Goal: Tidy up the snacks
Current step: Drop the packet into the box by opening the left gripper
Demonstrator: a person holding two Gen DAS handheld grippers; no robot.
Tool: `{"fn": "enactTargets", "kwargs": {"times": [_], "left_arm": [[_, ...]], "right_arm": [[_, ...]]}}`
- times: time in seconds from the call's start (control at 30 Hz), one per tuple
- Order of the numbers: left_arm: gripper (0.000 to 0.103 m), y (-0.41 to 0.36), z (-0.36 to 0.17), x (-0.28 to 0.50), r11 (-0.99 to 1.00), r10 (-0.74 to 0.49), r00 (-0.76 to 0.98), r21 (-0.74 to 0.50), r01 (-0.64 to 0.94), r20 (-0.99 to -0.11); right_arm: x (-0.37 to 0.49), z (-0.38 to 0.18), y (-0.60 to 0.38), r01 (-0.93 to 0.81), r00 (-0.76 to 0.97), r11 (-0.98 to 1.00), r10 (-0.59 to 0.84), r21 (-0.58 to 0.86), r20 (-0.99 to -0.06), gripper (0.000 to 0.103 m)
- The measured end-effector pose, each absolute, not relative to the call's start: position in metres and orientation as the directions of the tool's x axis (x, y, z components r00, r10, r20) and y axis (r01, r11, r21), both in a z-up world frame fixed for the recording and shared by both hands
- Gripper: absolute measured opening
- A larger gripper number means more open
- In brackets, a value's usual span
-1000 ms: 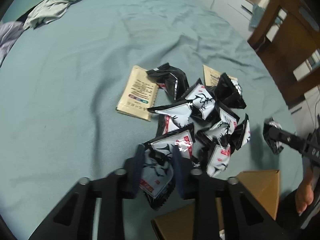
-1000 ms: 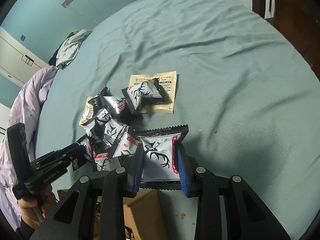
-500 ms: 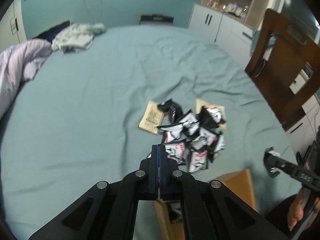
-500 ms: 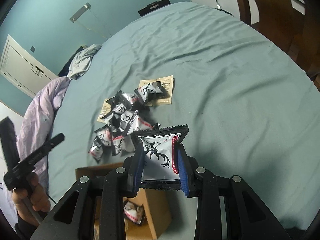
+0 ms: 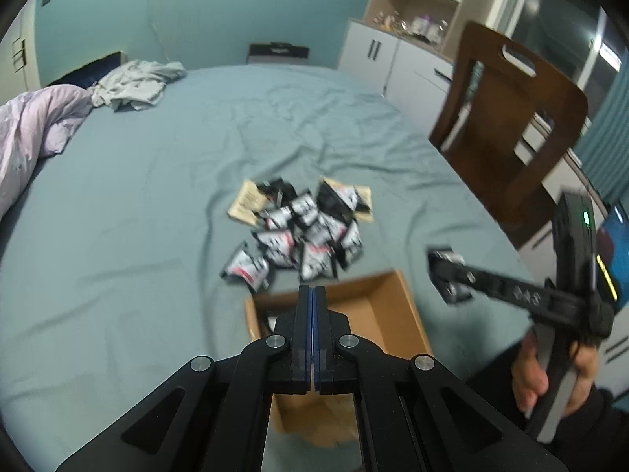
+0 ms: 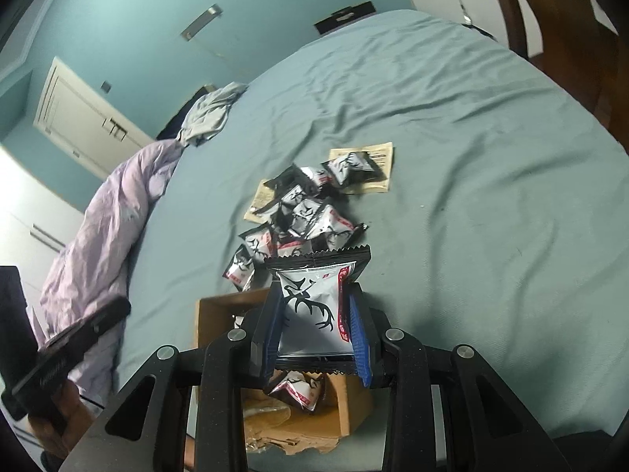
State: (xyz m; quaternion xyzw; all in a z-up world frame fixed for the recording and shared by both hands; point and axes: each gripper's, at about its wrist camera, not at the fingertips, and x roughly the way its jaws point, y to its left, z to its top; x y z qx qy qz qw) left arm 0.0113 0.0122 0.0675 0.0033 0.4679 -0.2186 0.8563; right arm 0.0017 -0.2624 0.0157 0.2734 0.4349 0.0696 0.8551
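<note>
Many small black-and-white foil snack packets (image 5: 302,232) lie heaped on the teal-sheeted bed (image 5: 137,204) in the left wrist view, just beyond an open brown cardboard box (image 5: 393,314); the left gripper (image 5: 313,295) hangs over the box, fingers clenched on nothing. In the right wrist view, the right gripper (image 6: 316,314) grasps 1 white antler-print snack packet (image 6: 312,306) above the box (image 6: 212,314), where another packet (image 6: 298,389) lies inside.

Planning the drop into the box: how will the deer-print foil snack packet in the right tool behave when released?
The black-and-silver foil snack packet looks puffy and light, so probably drops softly. Glossy film may slide. Its crimped edges look floppy.
</note>
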Motion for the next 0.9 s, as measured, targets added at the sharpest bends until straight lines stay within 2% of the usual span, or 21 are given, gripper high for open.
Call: {"fn": "enactTargets", "kwargs": {"times": [0.1,0.33,0.67,0.9], "left_arm": [[0.000,-0.001,0.050,0.002,0.905,-0.339,0.408,-0.175,0.389,-0.848],[0.000,-0.026,-0.009,-0.003,0.923,-0.155,0.267,-0.043,0.382,-0.951],[0.000,-0.027,-0.053,0.005,0.939,-0.053,0.171,0.009,0.343,-0.984],[0.000,-0.029,-0.060,0.005,0.940,-0.044,0.171,0.017,0.341,-0.984]], "right_arm": [[0.004,0.013,-0.256,0.089,0.594,0.854,0.367,0.512,-0.715,0.030],[0.013,0.011,-0.241,0.060,0.560,0.881,0.360,0.469,-0.746,0.030],[0.016,0.009,-0.224,0.035,0.542,0.908,0.334,0.417,-0.771,0.030],[0.014,0.010,-0.216,0.022,0.534,0.920,0.320,0.391,-0.783,0.030]]}}
